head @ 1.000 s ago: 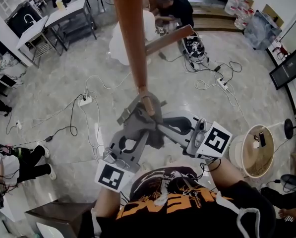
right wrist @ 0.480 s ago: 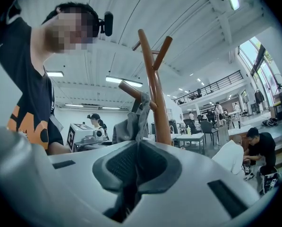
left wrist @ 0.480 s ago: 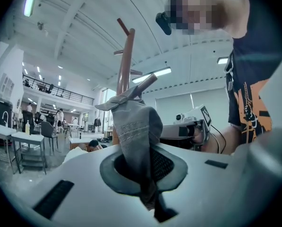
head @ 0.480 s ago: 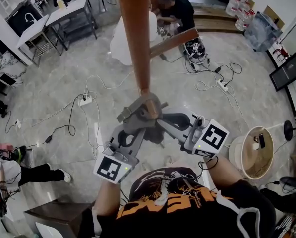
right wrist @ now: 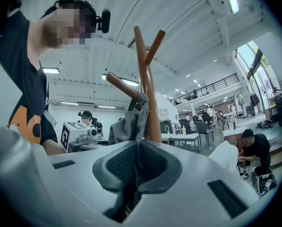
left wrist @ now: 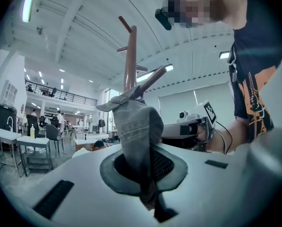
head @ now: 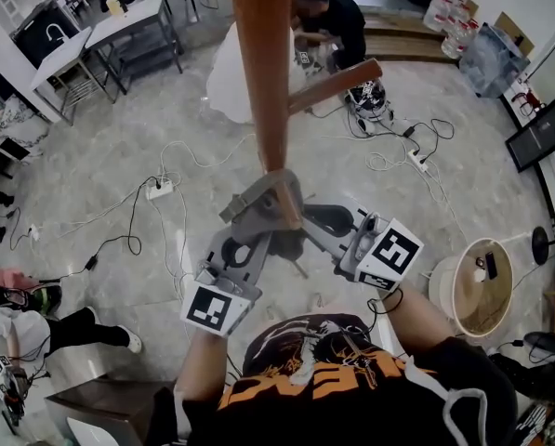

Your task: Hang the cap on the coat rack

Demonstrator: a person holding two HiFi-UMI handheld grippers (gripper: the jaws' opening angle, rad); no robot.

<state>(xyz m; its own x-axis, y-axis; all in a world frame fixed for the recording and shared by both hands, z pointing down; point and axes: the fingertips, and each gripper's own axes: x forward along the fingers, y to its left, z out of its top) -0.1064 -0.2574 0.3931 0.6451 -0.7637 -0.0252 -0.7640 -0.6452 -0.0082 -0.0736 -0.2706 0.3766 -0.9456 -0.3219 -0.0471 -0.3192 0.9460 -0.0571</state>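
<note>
The grey cap (head: 261, 214) sits against the near peg (head: 284, 196) of the brown wooden coat rack (head: 261, 72), right by its pole. My left gripper (head: 247, 252) is shut on the cap's left side, where the fabric (left wrist: 135, 126) is pinched between its jaws. My right gripper (head: 307, 228) is shut on the cap's right edge, with cloth (right wrist: 131, 124) bunched in its jaws. Both point level at the pole (right wrist: 148, 93). A second peg (head: 337, 75) sticks out to the far right. The cap hides where it touches the peg.
Cables and a power strip (head: 159, 189) lie on the marble floor. A round wooden tub (head: 472, 286) stands at the right. A person (head: 328, 17) crouches behind the rack, and another person (head: 45, 319) sits at the left. Tables (head: 100, 35) stand at the back left.
Both grippers have carried the cap a little closer to the pole and lower. The cap now lies over the near peg's end, which showed bare before.
</note>
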